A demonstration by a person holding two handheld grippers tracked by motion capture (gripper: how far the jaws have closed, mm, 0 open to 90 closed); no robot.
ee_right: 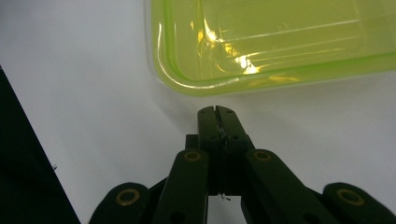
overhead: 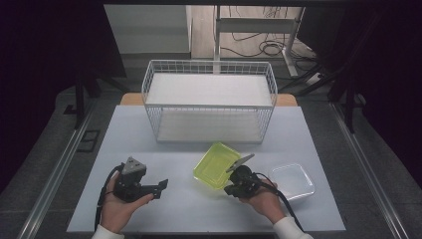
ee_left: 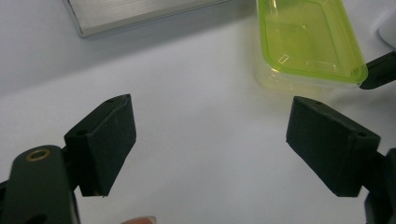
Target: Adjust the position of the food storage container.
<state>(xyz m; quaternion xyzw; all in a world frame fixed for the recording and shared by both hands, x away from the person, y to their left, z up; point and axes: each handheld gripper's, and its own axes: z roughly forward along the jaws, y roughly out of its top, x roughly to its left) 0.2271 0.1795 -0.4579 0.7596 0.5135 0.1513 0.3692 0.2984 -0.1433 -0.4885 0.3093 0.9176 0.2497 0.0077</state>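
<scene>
A see-through yellow-green plastic lid (overhead: 217,165) lies on the white table just in front of the wire basket. In the right gripper view its rounded rim (ee_right: 280,42) sits a short way beyond my right gripper (ee_right: 215,111), apart from it. That gripper (overhead: 230,188) is shut, jaws pressed together with nothing between them, at the lid's near right corner. My left gripper (overhead: 161,188) rests in the hand at the table's front left, pointing right toward the lid (ee_left: 310,39). It stands wide open (ee_left: 210,140) over bare table.
A white wire basket (overhead: 209,99) stands at the back middle of the table (overhead: 164,209). A clear plastic container (overhead: 292,180) sits to the right of my right hand, near the table's right edge. Bare surface lies between the two grippers.
</scene>
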